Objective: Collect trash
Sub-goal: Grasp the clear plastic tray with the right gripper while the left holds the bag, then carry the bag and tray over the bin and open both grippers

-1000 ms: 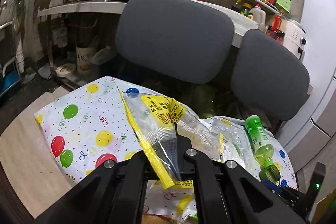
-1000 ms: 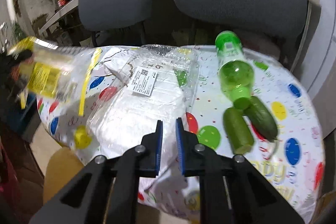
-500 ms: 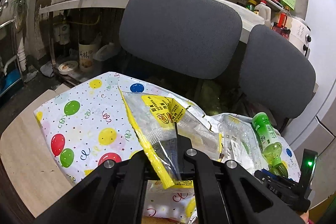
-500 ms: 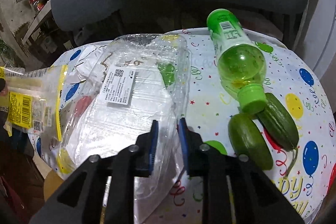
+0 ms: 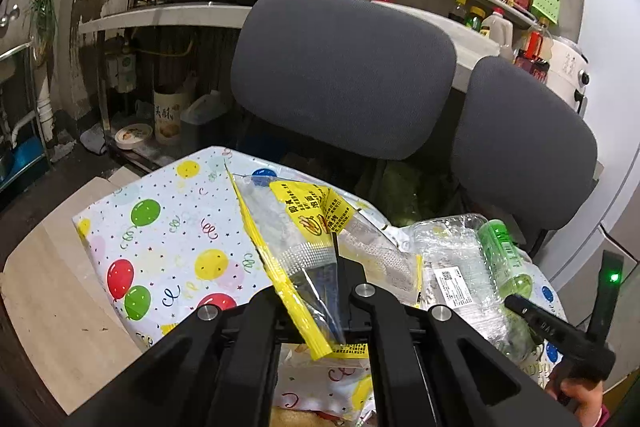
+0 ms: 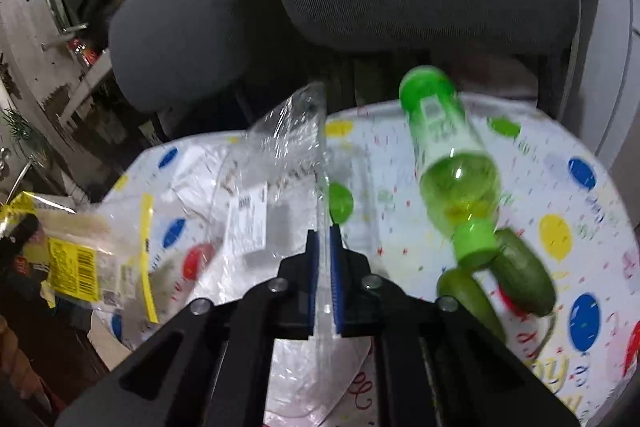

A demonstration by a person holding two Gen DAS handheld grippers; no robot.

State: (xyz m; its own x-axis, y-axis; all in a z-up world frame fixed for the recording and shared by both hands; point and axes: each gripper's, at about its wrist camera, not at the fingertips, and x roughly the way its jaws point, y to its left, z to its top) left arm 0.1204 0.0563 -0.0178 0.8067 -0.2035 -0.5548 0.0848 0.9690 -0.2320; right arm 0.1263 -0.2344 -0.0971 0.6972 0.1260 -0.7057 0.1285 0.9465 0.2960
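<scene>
Right wrist: right gripper (image 6: 325,259) jaws clamped on clear tray (image 6: 288,155); left gripper (image 5: 335,273) jaws pinch yellow bag (image 5: 304,227), over table (image 5: 168,227)

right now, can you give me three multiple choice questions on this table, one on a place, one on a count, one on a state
1. Where does the green bottle lie?
A. on the balloon tablecloth
B. on a chair seat
C. on the floor

2. How many cucumbers lie by the bottle's cap?
A. one
B. two
C. four

3. What is the right gripper doing?
A. open above the bottle
B. shut on the clear plastic tray
C. shut on a cucumber

Answers:
1. A, the bottle lies on its side on the balloon print.
2. B, two cucumbers sit side by side at the cap.
3. B, the jaws have just closed with the tray's thin edge pressed between them, while the left gripper is shut on the yellow-edged bag.
</scene>
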